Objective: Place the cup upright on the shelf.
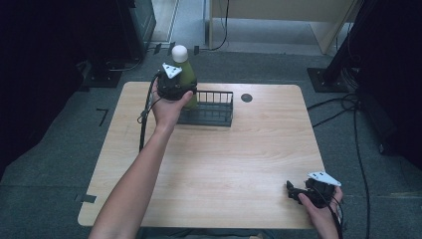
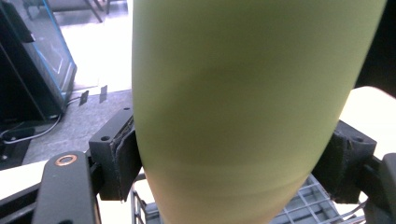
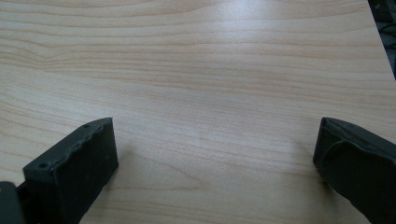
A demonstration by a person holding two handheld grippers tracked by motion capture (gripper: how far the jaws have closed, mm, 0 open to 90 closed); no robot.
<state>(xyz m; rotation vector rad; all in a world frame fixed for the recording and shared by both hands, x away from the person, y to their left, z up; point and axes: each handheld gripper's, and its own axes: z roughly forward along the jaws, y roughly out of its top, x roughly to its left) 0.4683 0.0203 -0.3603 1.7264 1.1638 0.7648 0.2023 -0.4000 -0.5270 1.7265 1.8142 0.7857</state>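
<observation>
With our left gripper (image 2: 233,158) fingers clamped on the green bottle (image 2: 247,102) above the far wire basket (image 1: 214,107), and our right gripper (image 3: 215,158) fingers wide open and empty, we risk catching the rim and tipping it.

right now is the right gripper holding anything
No, the right gripper has its jaws wide apart with just bare table between them.

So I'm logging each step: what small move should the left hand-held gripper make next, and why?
Probably lower the green bottle straight down into the wire basket: the left hand-held gripper clamps it upright over the basket's left end, with the grid just below.
</observation>
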